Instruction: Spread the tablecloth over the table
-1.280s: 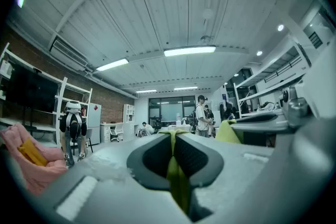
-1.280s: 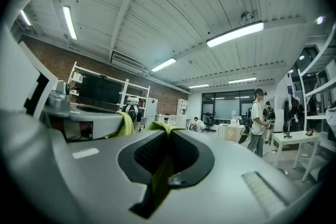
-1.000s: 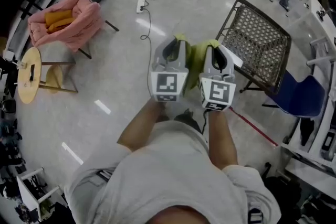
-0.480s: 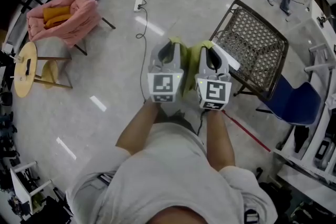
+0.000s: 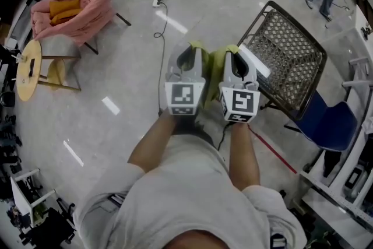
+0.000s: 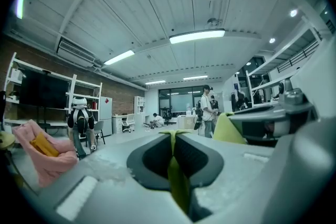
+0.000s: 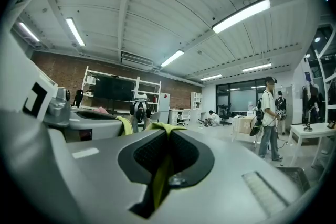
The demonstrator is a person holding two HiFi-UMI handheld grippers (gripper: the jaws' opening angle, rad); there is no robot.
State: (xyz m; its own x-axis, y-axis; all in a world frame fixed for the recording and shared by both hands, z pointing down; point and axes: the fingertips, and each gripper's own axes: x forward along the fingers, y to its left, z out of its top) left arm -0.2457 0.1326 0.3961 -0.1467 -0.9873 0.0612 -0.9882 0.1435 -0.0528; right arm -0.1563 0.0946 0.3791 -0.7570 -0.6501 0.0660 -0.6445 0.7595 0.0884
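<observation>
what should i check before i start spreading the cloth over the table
1. Grip of left hand-held gripper on the tablecloth: ok, shut on it.
2. Grip of right hand-held gripper on the tablecloth: ok, shut on it.
3. Tablecloth opened out: not ok, it is bunched between the side-by-side grippers.
4. Tablecloth above the table: not ok, the table is off to the right.
5. Table top bare: cannot tell, the near corner is hidden.

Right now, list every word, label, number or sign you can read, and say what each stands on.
No legible words or numbers in any view.
Left hand-held gripper, left marker cube: black-and-white square code, no letters.
Right hand-held gripper, right marker cube: same kind of code, no letters.
White cabinet, red sign: too small to read.
</observation>
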